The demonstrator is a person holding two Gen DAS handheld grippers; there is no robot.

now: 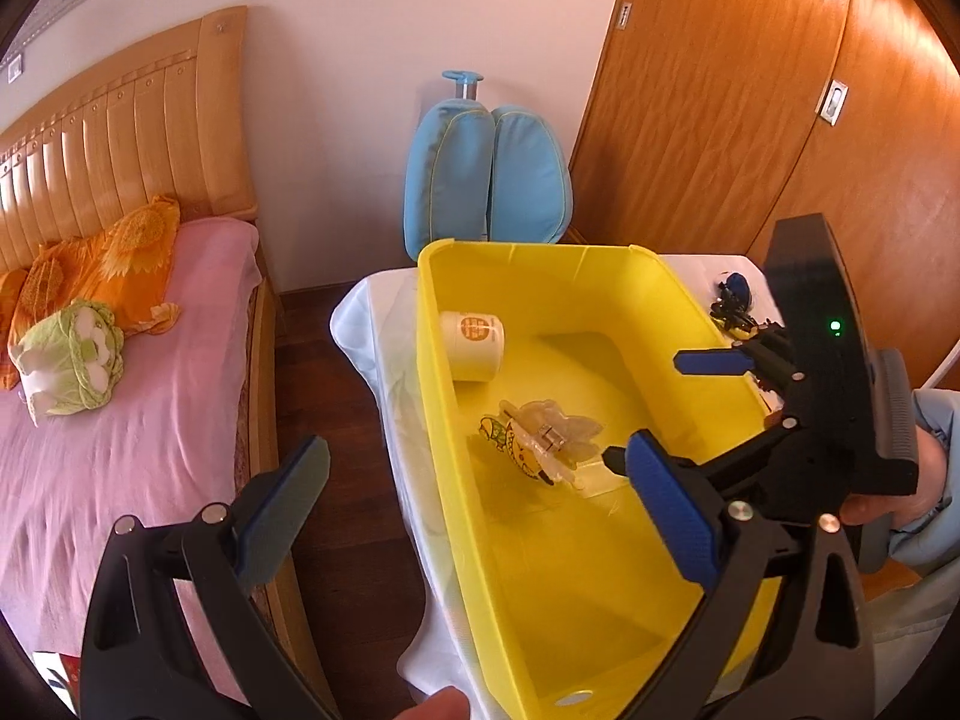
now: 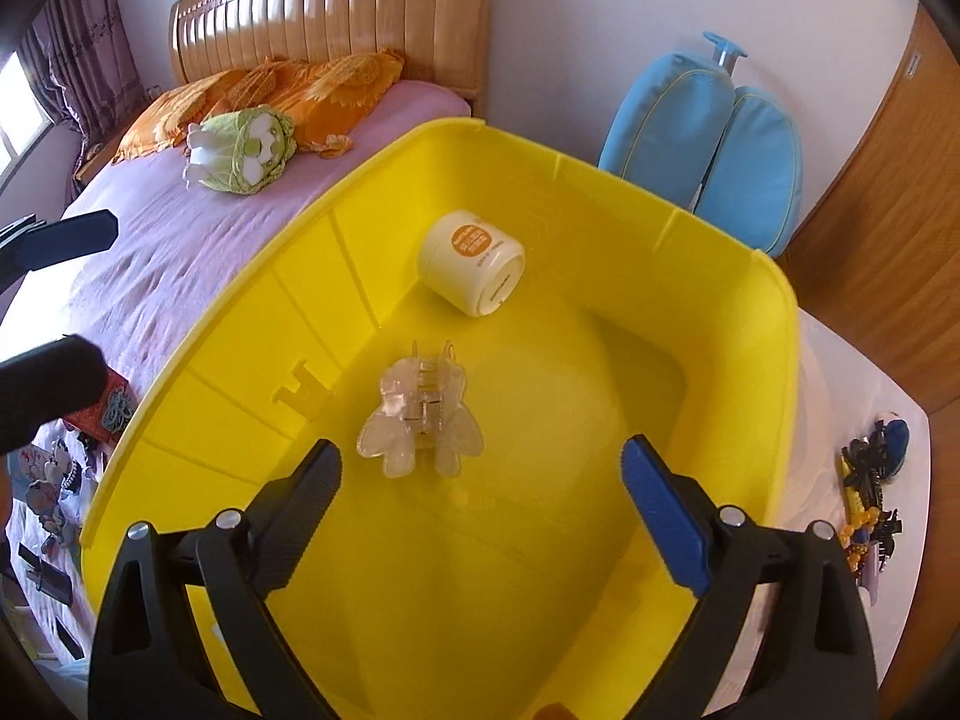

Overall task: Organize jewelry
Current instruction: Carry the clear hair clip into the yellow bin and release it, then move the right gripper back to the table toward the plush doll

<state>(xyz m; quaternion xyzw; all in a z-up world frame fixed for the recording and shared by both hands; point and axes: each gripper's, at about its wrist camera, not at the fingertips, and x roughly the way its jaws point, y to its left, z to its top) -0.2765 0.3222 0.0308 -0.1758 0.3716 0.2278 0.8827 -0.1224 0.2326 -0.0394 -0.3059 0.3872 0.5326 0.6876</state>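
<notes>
A bedroom with pale walls [image 1: 336,30]. On the left stands a bed [image 1: 120,396] with a slatted wooden headboard [image 1: 120,126], a pink sheet, orange sunflower pillows [image 1: 114,264] and a green cabbage plush toy [image 1: 66,360]. Dark wood floor [image 1: 336,420] runs beside it. A light-blue trolley bag [image 1: 486,174] leans on the far wall. Glossy wooden wardrobe doors [image 1: 750,90] fill the right. A purple-curtained window [image 2: 24,114] lets in daylight at far left.
</notes>
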